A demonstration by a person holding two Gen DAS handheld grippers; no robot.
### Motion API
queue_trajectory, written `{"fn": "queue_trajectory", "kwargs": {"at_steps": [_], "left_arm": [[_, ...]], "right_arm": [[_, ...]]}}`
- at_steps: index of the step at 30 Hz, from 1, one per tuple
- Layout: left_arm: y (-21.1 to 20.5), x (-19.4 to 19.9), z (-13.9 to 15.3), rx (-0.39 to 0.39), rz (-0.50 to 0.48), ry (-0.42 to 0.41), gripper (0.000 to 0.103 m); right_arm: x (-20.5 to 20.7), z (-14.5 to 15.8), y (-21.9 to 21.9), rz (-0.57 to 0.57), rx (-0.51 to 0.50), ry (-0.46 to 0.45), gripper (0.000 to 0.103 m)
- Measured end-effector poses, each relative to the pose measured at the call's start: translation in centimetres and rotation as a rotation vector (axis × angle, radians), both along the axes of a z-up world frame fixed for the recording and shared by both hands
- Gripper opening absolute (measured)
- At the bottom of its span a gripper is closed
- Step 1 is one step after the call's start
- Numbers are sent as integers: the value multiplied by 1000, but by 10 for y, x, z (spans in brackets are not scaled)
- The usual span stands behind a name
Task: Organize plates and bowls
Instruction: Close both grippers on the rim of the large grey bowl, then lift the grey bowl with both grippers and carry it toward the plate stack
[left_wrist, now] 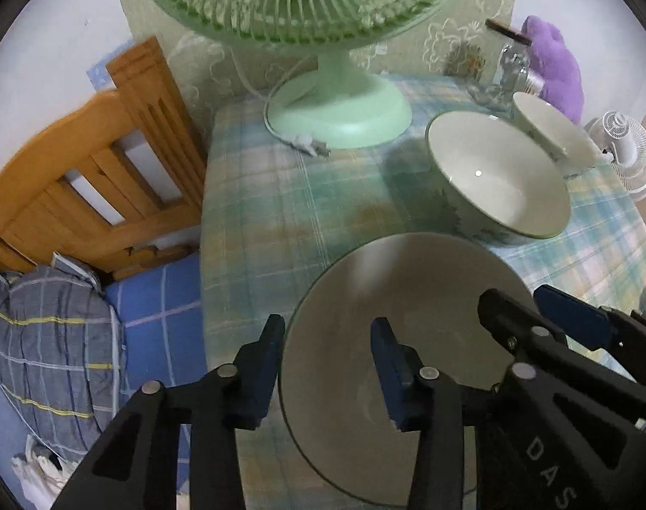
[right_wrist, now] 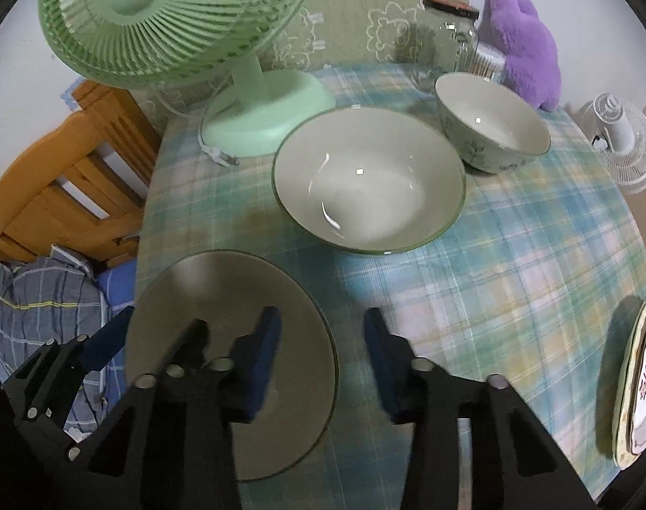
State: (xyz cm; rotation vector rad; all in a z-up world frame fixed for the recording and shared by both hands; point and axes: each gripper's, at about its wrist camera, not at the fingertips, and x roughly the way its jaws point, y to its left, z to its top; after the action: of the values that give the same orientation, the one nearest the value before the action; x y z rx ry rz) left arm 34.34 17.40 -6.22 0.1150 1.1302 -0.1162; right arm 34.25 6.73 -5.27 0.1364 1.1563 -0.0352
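A large pale bowl (left_wrist: 365, 318) (right_wrist: 204, 293) sits near the table's front left edge. My left gripper (left_wrist: 329, 369) is open, its jaws straddling the bowl's left rim. My right gripper (right_wrist: 321, 361) is open, its jaws straddling the bowl's right rim; it also shows in the left wrist view (left_wrist: 539, 318). A second large green-rimmed bowl (left_wrist: 497, 178) (right_wrist: 367, 178) stands at mid table. A smaller patterned bowl (left_wrist: 552, 127) (right_wrist: 491, 121) stands behind it to the right. Stacked plates (right_wrist: 639, 386) lie at the right edge.
A green desk fan (left_wrist: 335, 114) (right_wrist: 263, 106) with its cord stands at the back left of the plaid tablecloth (right_wrist: 493, 276). A glass jar (right_wrist: 450, 38) and a purple plush (right_wrist: 522, 46) are at the back. A wooden bed frame (left_wrist: 89, 170) and bedding lie left. A small white fan (right_wrist: 620, 140) stands right.
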Motion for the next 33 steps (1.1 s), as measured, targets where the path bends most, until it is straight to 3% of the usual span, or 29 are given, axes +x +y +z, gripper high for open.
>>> {"fn": "queue_trajectory", "kwargs": {"at_steps": [7, 19, 33], "left_arm": [[0, 5, -7, 11, 1, 14, 33], [2, 2, -5, 12, 9, 38, 32], [-28, -39, 9, 14, 39, 40, 32]], "right_arm": [[4, -10, 4, 3, 7, 20, 24], [4, -8, 7, 22, -15, 29, 23], [-30, 7, -16, 33, -4, 22, 23]]}}
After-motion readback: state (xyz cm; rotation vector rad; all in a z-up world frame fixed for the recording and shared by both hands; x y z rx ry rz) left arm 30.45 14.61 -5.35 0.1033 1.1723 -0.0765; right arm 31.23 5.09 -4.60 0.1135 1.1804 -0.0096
